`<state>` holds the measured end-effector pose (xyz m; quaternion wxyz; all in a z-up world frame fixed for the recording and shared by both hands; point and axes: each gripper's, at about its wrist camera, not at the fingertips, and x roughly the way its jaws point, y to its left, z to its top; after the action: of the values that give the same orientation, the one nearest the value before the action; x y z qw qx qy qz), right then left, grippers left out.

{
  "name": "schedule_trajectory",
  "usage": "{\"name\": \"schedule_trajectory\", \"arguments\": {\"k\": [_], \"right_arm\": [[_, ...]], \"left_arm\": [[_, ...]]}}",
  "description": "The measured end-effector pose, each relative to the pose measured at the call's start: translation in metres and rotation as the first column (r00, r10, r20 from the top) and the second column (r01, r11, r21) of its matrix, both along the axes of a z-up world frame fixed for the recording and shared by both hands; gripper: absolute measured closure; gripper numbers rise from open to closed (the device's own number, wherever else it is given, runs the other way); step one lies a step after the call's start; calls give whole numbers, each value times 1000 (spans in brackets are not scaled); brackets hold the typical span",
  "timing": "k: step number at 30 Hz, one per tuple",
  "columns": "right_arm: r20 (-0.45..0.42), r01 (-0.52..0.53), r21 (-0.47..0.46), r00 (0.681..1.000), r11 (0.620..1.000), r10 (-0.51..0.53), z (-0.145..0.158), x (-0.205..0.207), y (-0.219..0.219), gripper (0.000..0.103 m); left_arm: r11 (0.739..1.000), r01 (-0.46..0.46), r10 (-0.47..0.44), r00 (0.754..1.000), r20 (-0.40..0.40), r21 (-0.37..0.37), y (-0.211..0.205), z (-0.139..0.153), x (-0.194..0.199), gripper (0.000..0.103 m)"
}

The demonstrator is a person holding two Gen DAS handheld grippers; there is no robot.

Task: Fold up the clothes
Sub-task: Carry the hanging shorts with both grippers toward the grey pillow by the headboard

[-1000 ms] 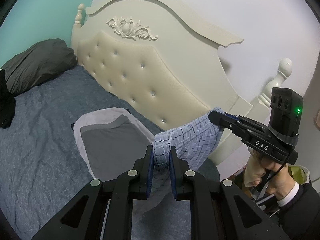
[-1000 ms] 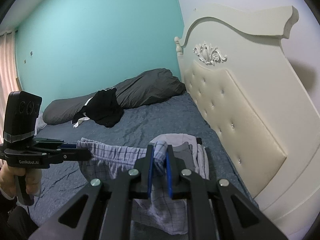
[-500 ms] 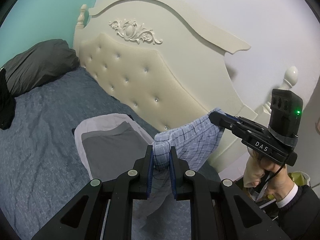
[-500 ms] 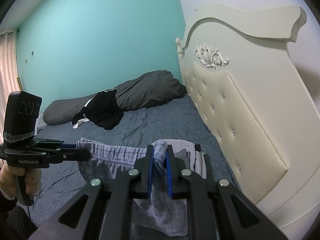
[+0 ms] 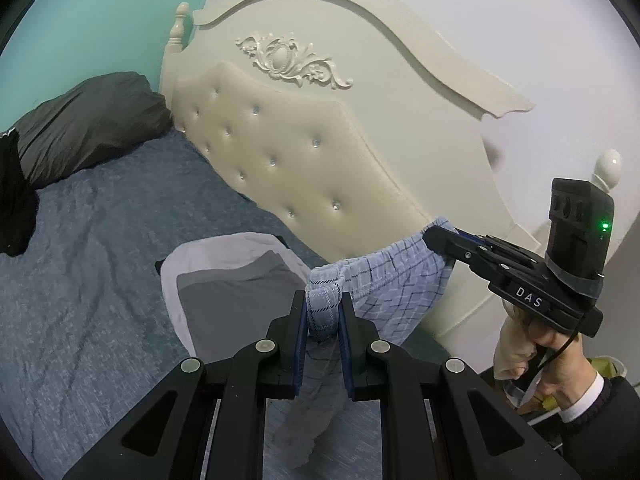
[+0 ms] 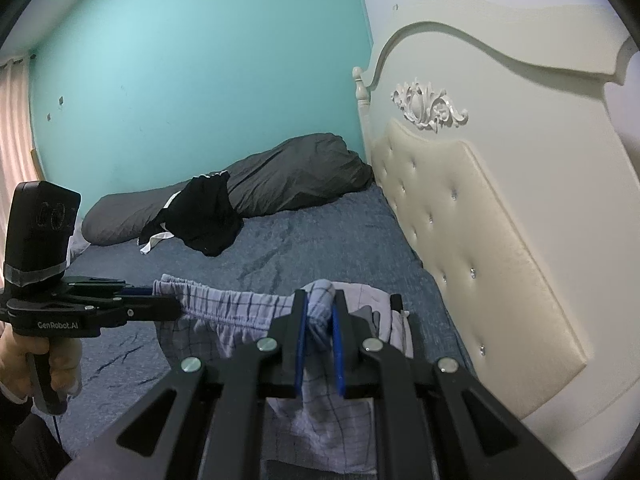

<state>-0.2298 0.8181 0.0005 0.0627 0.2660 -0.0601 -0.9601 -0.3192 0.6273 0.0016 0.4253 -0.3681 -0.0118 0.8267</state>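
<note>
A pair of light blue checked shorts (image 5: 394, 280) hangs in the air, stretched by its elastic waistband between my two grippers. My left gripper (image 5: 323, 312) is shut on one end of the waistband; it also shows in the right wrist view (image 6: 168, 304). My right gripper (image 6: 318, 316) is shut on the other end of the shorts (image 6: 236, 312); it also shows in the left wrist view (image 5: 434, 238). The shorts hang over the near part of the bed, above a folded grey and pale lilac stack (image 5: 236, 292).
The bed (image 5: 80, 272) has a blue-grey cover. A cream tufted headboard (image 5: 320, 168) stands close on the right. A dark grey pillow (image 6: 288, 188) and a black garment (image 6: 208, 216) lie at the far side by the turquoise wall.
Both grippers have lifted a little with the shorts still stretched between them. The headboard sits lower in the views. Grips are unchanged.
</note>
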Motion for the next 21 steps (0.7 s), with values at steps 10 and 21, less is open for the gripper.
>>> {"name": "schedule_trajectory", "arguments": {"k": [10,21], "right_arm": [[28,-2,11,1000,1000,2,-12,-33,1,93],[66,10,19,998,1000,-12,-34,-67,7,93]], "left_arm": [[999,-24,24,1000,9,-29,5,-16,-27,88],[998,-40,42,998,40,-55,16,-38,-64,88]]}}
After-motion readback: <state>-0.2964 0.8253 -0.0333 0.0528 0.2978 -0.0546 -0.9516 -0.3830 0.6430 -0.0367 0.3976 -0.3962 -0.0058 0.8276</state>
